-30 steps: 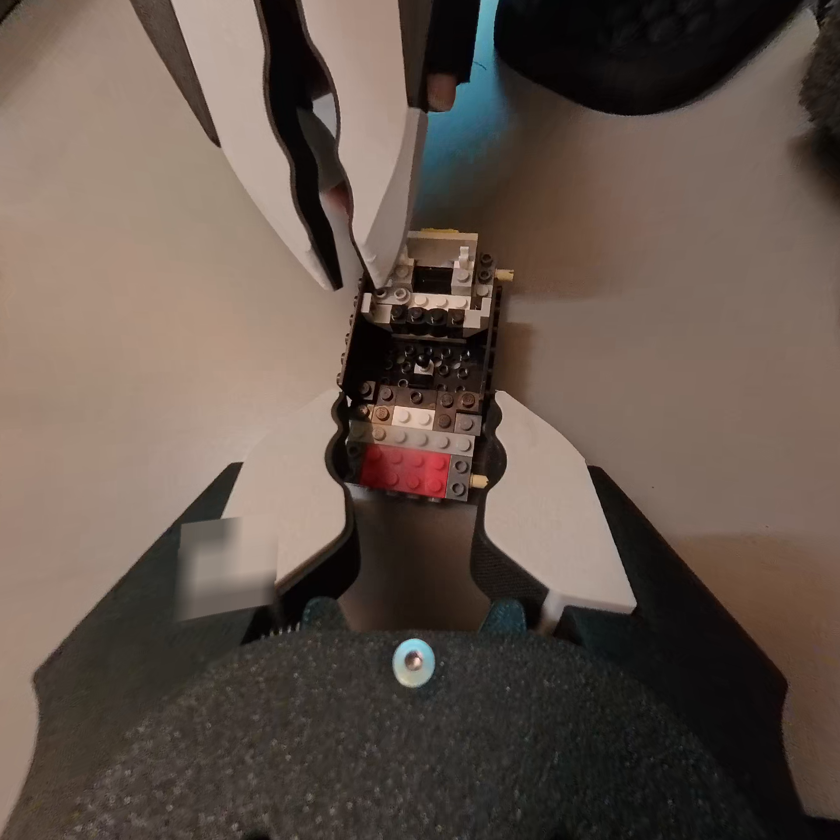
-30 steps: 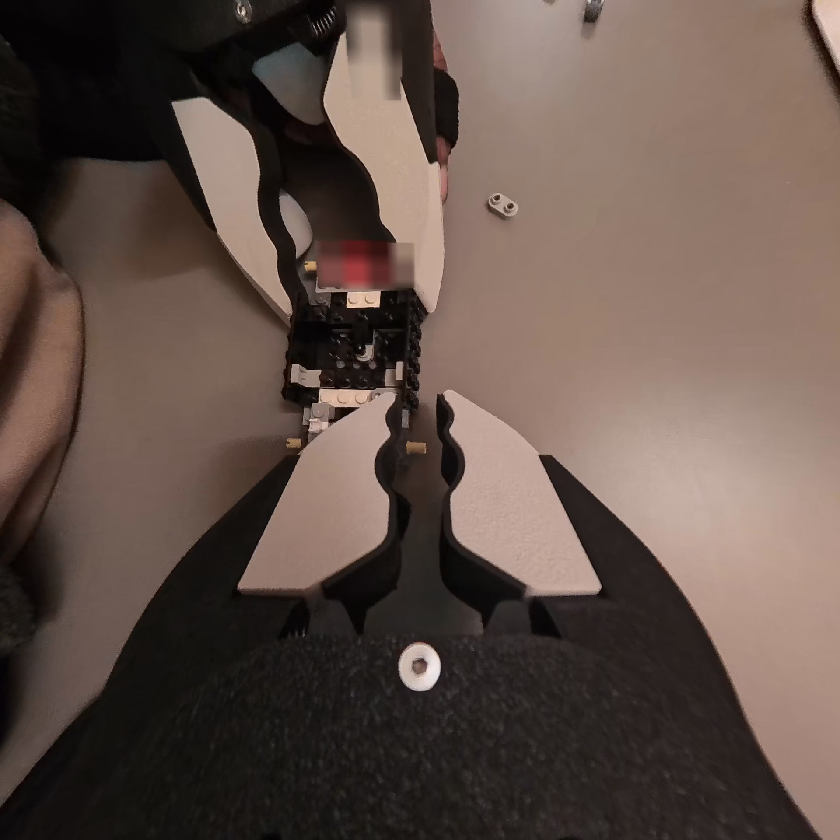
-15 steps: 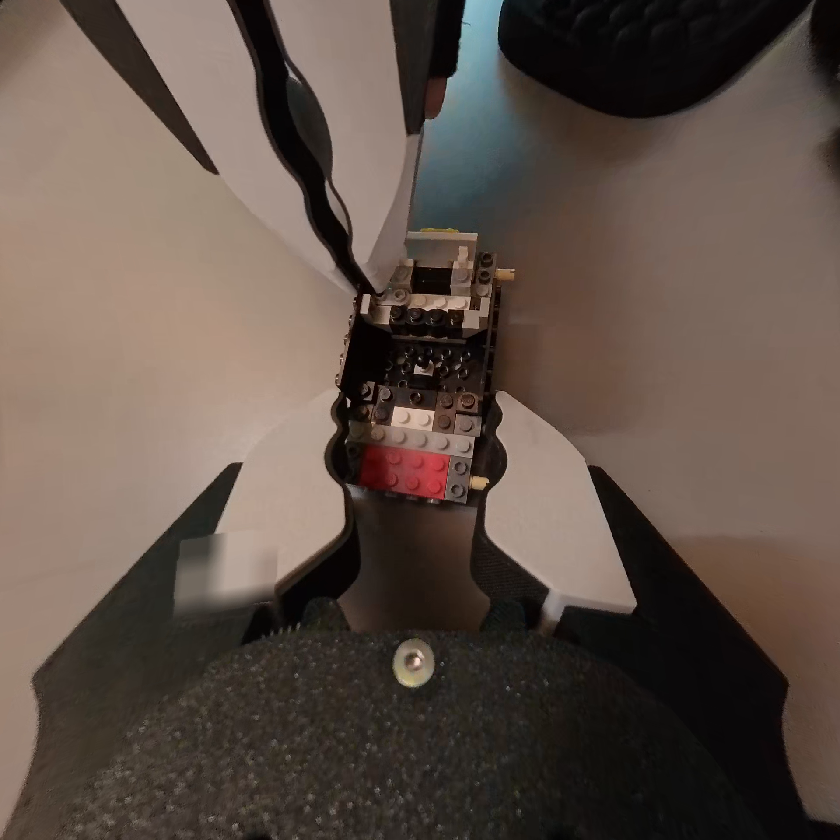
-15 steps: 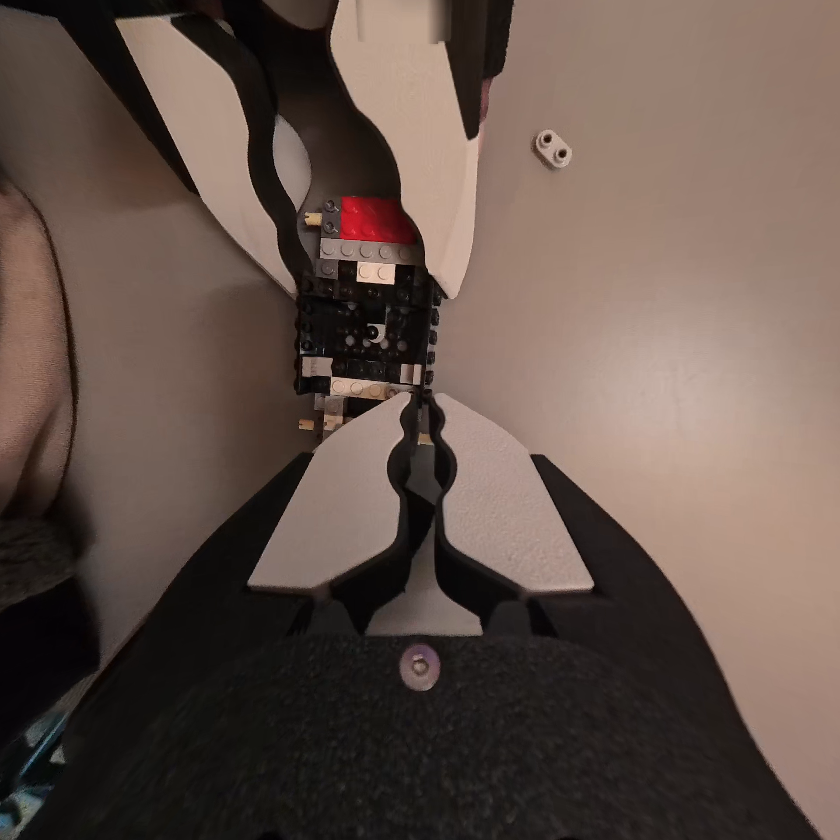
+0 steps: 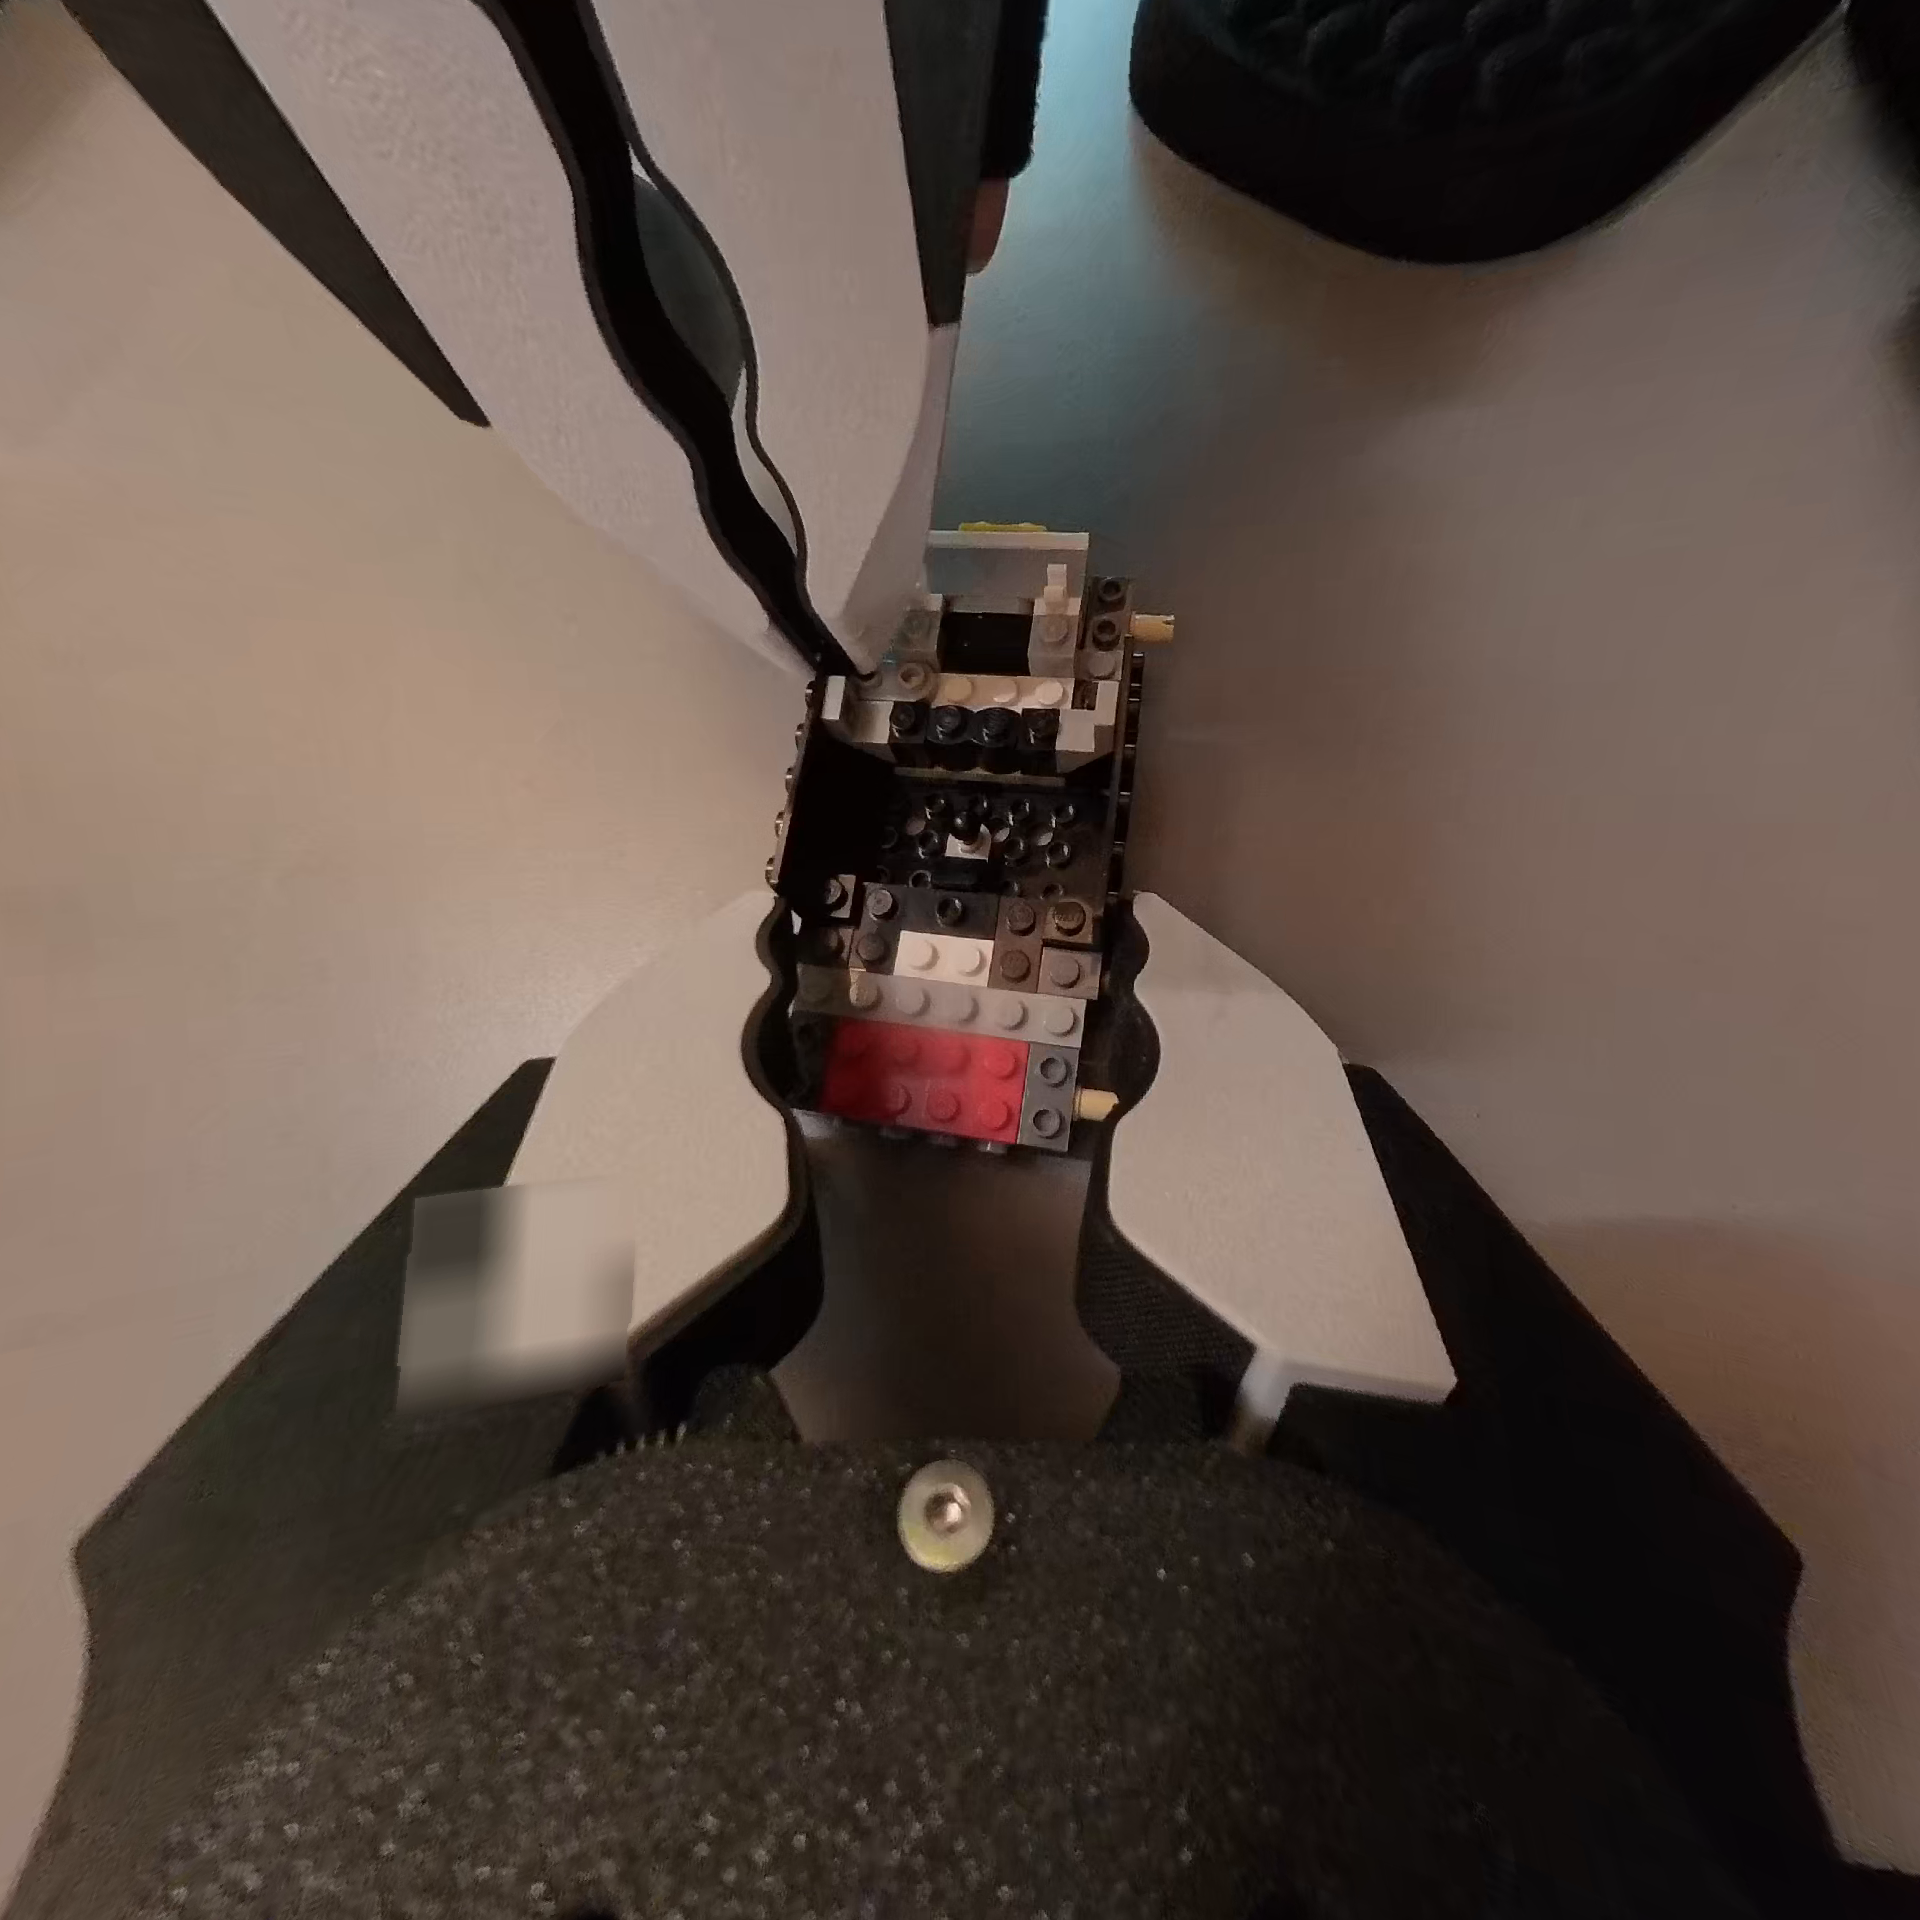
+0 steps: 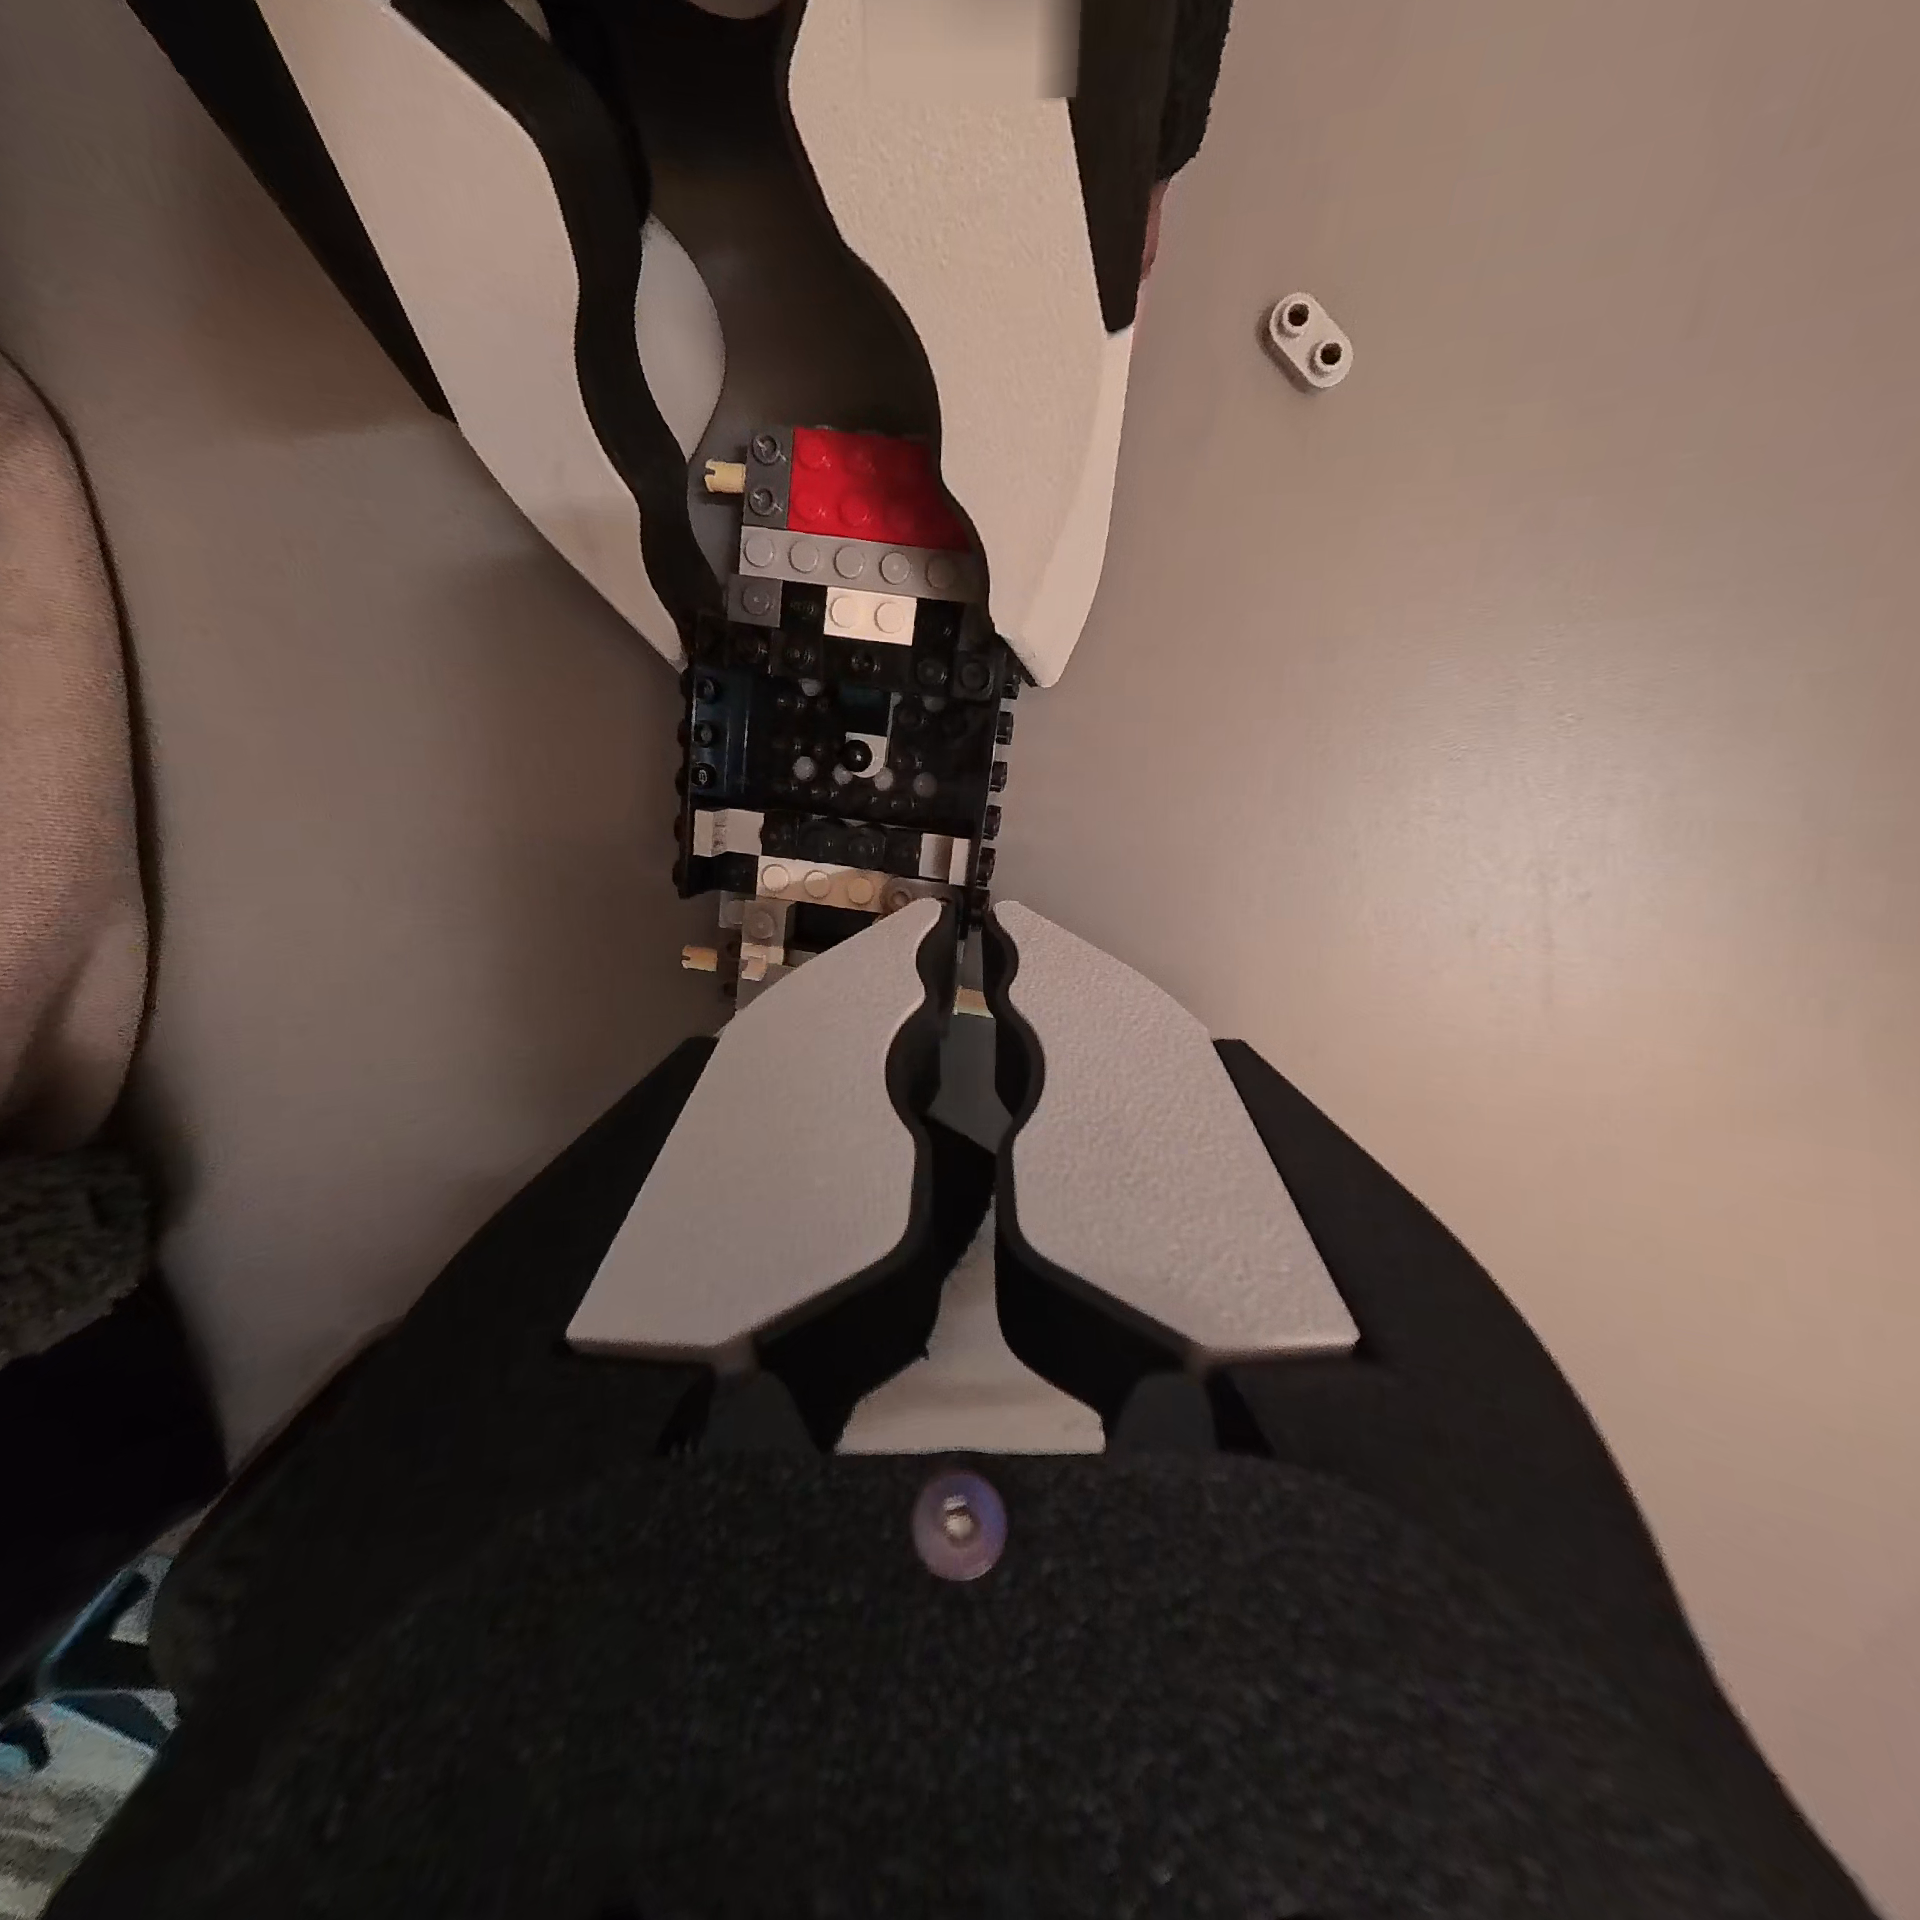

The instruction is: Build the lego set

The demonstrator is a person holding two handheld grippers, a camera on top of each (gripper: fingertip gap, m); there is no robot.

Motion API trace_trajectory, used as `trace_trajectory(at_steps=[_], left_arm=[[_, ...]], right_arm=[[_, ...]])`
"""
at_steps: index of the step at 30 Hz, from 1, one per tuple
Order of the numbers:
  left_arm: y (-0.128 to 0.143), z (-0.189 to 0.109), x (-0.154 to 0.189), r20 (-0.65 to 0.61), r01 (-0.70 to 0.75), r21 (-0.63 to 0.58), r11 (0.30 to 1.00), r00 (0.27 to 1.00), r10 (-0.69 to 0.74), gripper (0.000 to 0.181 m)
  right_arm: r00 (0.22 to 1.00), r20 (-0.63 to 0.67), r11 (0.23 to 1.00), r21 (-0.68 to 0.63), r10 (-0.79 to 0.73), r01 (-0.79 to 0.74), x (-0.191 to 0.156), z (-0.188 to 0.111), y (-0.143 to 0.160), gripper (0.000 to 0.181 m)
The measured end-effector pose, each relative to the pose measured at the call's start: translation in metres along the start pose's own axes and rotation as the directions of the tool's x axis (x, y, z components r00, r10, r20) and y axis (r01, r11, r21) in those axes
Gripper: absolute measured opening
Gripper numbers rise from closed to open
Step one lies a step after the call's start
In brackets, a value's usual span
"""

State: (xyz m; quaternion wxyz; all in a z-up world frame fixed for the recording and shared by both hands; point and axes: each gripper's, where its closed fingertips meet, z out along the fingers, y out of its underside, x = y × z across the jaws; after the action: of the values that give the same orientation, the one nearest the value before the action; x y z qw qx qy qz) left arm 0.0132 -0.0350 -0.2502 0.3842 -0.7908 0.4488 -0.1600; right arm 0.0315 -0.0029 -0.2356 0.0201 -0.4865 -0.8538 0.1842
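left tool (image 5: 951, 914) grips lego model (image 5: 951, 831) | right tool (image 6: 966, 909) seemingly pinching far corner

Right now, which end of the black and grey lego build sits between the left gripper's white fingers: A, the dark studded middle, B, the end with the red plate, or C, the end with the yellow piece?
B: in the left wrist view the left gripper clamps the lego build at its red plate.

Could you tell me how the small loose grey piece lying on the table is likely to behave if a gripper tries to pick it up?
The grey piece looks small and thin, so probably light and apt to skid on the smooth table. It lies flat with two holes facing up, so it seems unlikely to roll, but offers little edge to pinch.
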Motion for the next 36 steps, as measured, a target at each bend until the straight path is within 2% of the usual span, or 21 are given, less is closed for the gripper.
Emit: trace_trajectory(at_steps=[3,5,6,9,11,14,17,19,21,24,30,32,36], left_arm=[[0.000,-0.001,0.000,-0.001,0.000,0.001,1.000,1.000,0.000,0.058],[-0.001,-0.001,0.000,0.003,-0.008,0.000,1.000,1.000,0.008,0.057],[-0.001,0.000,0.001,0.005,-0.009,0.000,1.000,1.000,0.009,0.057],[-0.001,-0.001,0.002,0.031,0.008,-0.004,1.000,0.999,-0.008,0.057],[-0.001,-0.001,0.002,0.058,0.034,-0.011,0.999,0.998,-0.033,0.057],[-0.001,0.000,-0.002,0.134,0.109,-0.021,0.994,0.985,-0.105,0.057],[-0.001,0.001,-0.013,0.256,0.239,-0.023,0.971,0.940,-0.226,0.059],[-0.003,0.003,-0.008,0.264,0.285,-0.019,0.958,0.926,-0.270,0.077],[-0.005,0.003,0.000,0.253,0.311,-0.018,0.950,0.921,-0.296,0.083],[-0.006,-0.004,0.004,0.240,0.356,0.014,0.934,0.906,-0.349,0.077],[-0.007,-0.022,-0.006,0.207,0.424,0.112,0.899,0.875,-0.438,0.060],[-0.003,-0.019,-0.007,0.182,0.455,0.104,0.885,0.866,-0.466,0.058],[-0.003,-0.012,0.006,0.111,0.458,0.071,0.886,0.879,-0.464,0.044]], right_arm=[[0.999,-0.019,0.999,0.037,0.029,-0.028,0.002,-0.001,-0.001,0.006],[0.994,-0.047,0.991,0.094,0.095,-0.090,0.010,-0.004,0.002,0.025],[0.992,-0.021,0.985,0.124,0.123,-0.119,0.008,-0.005,0.004,0.027],[0.983,0.021,0.932,0.315,0.184,-0.181,-0.001,-0.022,0.004,0.026],[0.983,0.017,0.899,0.401,0.185,-0.177,-0.012,-0.027,0.007,0.031],[0.982,-0.097,0.907,0.406,0.163,-0.110,-0.019,-0.014,0.019,0.050],[0.972,-0.194,0.904,0.427,0.132,-0.037,-0.010,-0.008,0.018,0.047],[0.969,-0.218,0.907,0.422,0.114,-0.012,0.001,-0.009,0.016,0.044],[0.962,-0.262,0.917,0.396,0.071,0.040,0.014,-0.013,0.016,0.043],[0.940,-0.340,0.927,0.364,0.039,0.093,0.035,-0.020,0.018,0.037],[0.950,-0.300,0.891,0.450,0.087,0.061,0.037,-0.029,0.015,0.037],[0.965,-0.244,0.892,0.450,0.096,0.025,0.028,-0.023,0.018,0.032],[0.962,-0.255,0.895,0.445,0.103,0.022,0.029,-0.016,0.021,0.026]])
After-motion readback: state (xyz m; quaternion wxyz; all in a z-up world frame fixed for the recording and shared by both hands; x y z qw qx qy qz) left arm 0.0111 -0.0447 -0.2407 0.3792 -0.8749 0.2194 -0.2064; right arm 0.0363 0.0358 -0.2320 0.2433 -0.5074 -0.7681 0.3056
